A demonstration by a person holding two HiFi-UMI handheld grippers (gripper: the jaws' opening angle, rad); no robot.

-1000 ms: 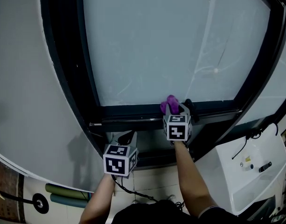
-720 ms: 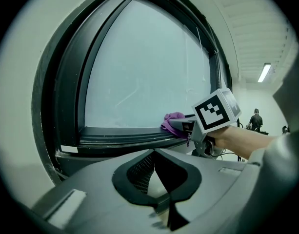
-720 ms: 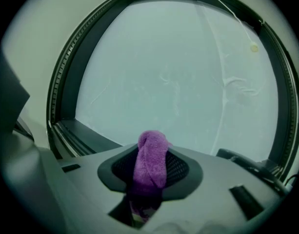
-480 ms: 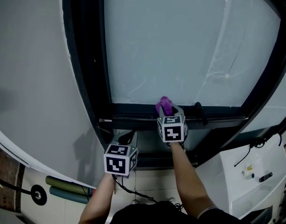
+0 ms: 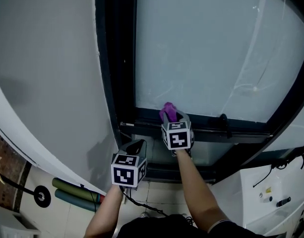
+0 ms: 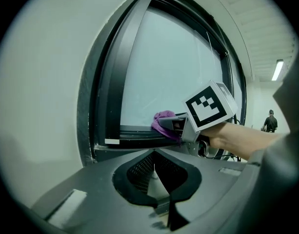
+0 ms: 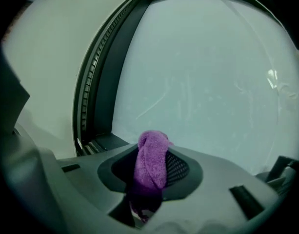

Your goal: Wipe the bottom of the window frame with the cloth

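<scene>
My right gripper clamps the bunched purple terry cloth against the dark bottom window-frame rail at 12 o'clock for wiping; left gripper hangs closed, empty.

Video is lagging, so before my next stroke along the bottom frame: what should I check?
1. Cloth gripped: ok, right claw is shut on it.
2. Cloth touching the bottom frame: looks ok in the left gripper view.
3. Left claw out of the way: ok, shut, empty, below the frame.
4. Path rightward: not ok, a black handle stands on the frame.
5. Path leftward: ok, but the corner is near.
6. Frame clean: cannot tell.
</scene>
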